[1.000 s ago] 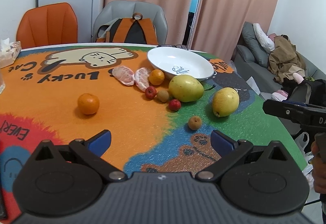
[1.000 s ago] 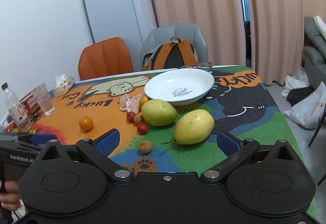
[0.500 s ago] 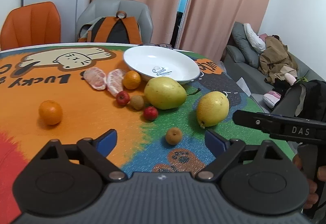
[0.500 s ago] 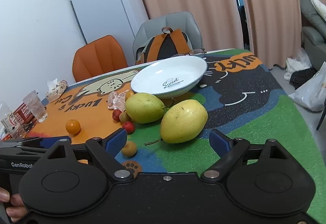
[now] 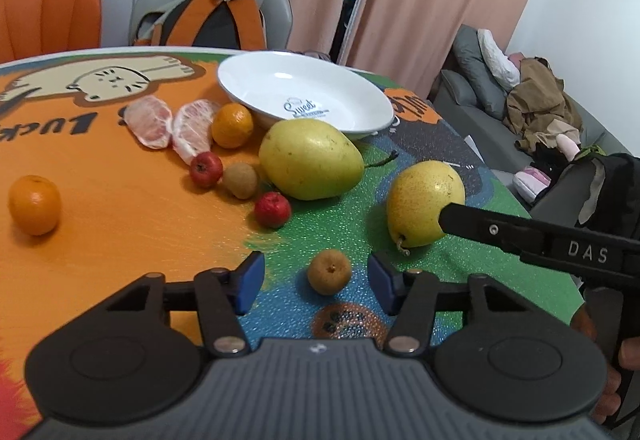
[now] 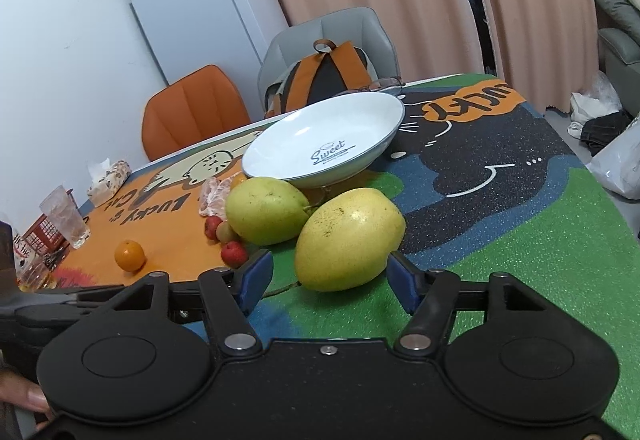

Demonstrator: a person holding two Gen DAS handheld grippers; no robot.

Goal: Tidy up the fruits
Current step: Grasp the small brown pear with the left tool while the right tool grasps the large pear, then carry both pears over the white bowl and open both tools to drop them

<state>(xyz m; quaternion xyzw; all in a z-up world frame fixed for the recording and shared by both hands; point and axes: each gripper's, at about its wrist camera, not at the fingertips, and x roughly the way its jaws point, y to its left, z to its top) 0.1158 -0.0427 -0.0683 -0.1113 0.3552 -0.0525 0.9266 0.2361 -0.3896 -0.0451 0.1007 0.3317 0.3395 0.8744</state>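
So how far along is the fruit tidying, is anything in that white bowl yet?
Nothing is done: the white bowl holds no fruit. In hand: the left gripper, jaws just closing, brackets the small brown fruit without touching it; the right gripper, also closing, frames the yellow pear, not clearly gripped. Left on the mat: the green pear, oranges, red fruits and peeled segments.

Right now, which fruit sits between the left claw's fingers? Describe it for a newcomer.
Start at the white round bowl, then come forward past the two big yellow-green pears to the mat's blue patch. There lies a small round brown fruit, the only russet one, standing alone.
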